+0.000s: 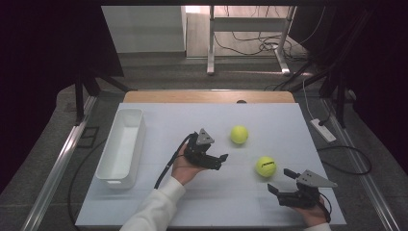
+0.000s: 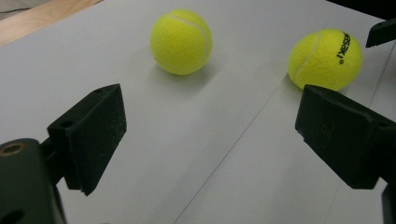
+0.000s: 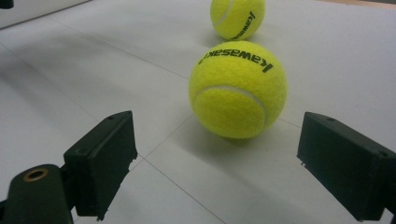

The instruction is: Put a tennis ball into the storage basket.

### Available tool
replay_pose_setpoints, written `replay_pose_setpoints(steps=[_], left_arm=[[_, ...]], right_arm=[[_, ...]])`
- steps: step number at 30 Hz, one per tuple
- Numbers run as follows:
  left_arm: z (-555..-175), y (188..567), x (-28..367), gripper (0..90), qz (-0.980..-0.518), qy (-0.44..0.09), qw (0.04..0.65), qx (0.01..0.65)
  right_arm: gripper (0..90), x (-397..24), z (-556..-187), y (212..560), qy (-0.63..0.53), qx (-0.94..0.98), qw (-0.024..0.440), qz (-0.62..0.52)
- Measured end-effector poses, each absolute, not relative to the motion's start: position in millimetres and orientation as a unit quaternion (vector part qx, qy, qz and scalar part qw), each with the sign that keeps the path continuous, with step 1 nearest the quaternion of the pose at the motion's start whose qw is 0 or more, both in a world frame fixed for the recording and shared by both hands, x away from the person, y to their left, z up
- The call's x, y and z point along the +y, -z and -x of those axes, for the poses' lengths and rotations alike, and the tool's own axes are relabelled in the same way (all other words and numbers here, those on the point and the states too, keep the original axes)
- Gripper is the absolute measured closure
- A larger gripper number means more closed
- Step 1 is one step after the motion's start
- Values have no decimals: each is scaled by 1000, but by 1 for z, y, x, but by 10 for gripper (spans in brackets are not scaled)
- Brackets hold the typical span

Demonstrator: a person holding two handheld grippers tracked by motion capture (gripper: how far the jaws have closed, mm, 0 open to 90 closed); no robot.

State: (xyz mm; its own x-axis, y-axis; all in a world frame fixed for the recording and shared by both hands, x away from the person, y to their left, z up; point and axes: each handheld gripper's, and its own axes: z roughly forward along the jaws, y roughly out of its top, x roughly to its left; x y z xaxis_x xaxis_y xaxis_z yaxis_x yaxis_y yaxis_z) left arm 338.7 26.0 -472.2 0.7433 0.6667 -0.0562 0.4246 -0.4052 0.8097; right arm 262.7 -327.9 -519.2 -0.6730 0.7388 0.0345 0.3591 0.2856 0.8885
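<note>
White bin (image 1: 126,126) sits apart from two tennis balls (image 1: 239,134).

Two yellow tennis balls (image 1: 239,134) (image 1: 265,166), apart, resting on white sheet

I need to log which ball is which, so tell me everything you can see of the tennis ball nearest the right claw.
The near tennis ball is yellow-green and fuzzy like felt, with a white curved seam and black "kawasaki" lettering across its top. It looks whole and round, resting on the white table sheet, beside a thin seam line in it. Nothing else touches it; it lies just ahead of the right claw, whose jaws stand open and apart from it.
</note>
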Motion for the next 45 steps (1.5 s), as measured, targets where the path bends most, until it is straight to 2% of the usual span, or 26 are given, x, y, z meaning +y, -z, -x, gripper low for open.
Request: replay_pose_setpoints(steps=[45], left_arm=[[-370, 474, -5, 102, -833, -140, 419, 332]], right_arm=[[114, -328, -263, 520, -482, 779, 195, -352]])
